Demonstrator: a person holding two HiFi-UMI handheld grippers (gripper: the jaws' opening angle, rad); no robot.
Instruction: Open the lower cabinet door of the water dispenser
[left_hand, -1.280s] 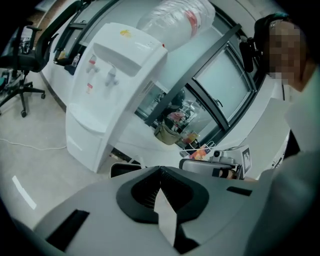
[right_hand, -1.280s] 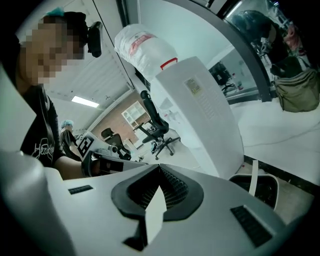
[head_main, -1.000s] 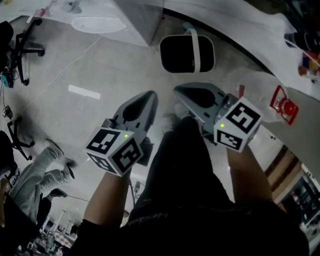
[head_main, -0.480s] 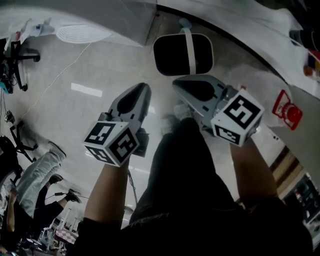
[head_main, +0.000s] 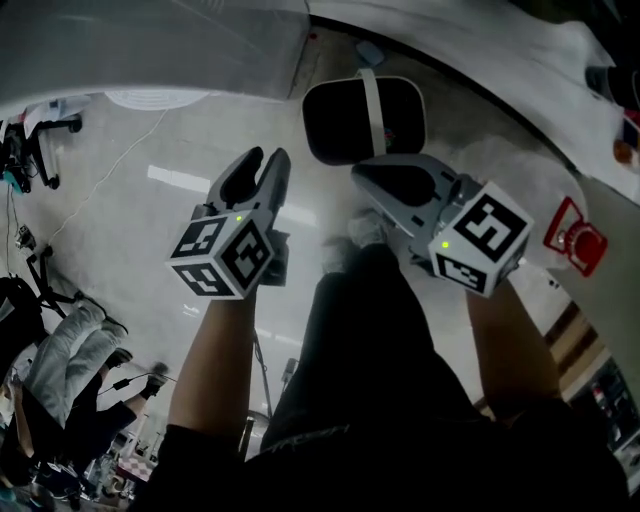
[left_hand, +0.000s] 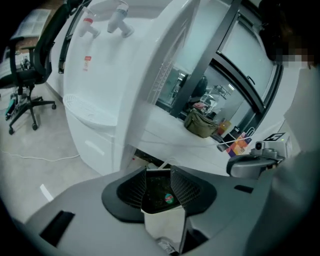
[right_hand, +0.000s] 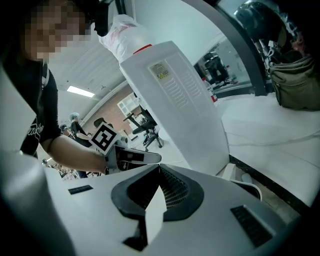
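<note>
At centre of the head view, left gripper (head_main: 264, 166): jaws were opening with nothing between them, probably readying for the door's grip.
Right gripper (head_main: 364, 174): fingers were together and empty, apparently held beside as a spare.
Lower cabinet door (left_hand: 94, 146): closed, at left of frame, well apart from both grippers.
Water dispenser (left_hand: 107, 85): only the left gripper view showed its front and taps (left_hand: 121, 20). The right gripper view showed its vented back. The head view looked down on both grippers together.
</note>
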